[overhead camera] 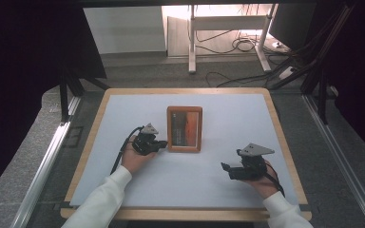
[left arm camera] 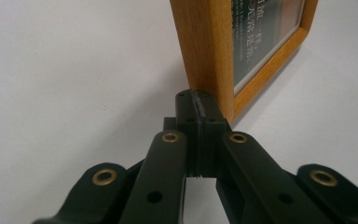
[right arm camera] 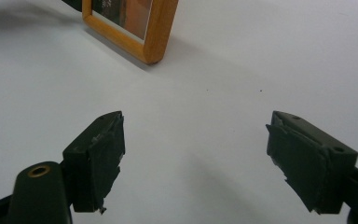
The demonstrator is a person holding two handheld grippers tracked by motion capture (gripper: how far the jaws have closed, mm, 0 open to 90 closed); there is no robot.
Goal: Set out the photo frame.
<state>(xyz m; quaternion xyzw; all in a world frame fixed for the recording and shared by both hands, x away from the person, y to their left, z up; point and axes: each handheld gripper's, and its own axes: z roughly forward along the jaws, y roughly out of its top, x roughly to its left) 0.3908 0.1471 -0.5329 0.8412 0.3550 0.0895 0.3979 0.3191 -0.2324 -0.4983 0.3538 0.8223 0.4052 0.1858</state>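
On the white desk [overhead camera: 138, 185] in the high view, a rectangular wooden picture frame with a glass front [overhead camera: 184, 128] is lying mid-desk, both hands resting low beside it. In the left gripper view, the left tongs [left arm camera: 198, 109] are sitting pressed together, touching the frame's lower corner; it is looking stiff, light and breakable, best gripped by its wooden edge. In the right gripper view, the right tongs [right arm camera: 193, 156] are gaping wide, well apart from it.

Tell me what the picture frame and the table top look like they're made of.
The picture frame looks like light wood with a smooth orange-tan finish and faint grain; its glazing looks glossy, glass or clear plastic. The table top looks like a matte white sheet on a pale wooden board.
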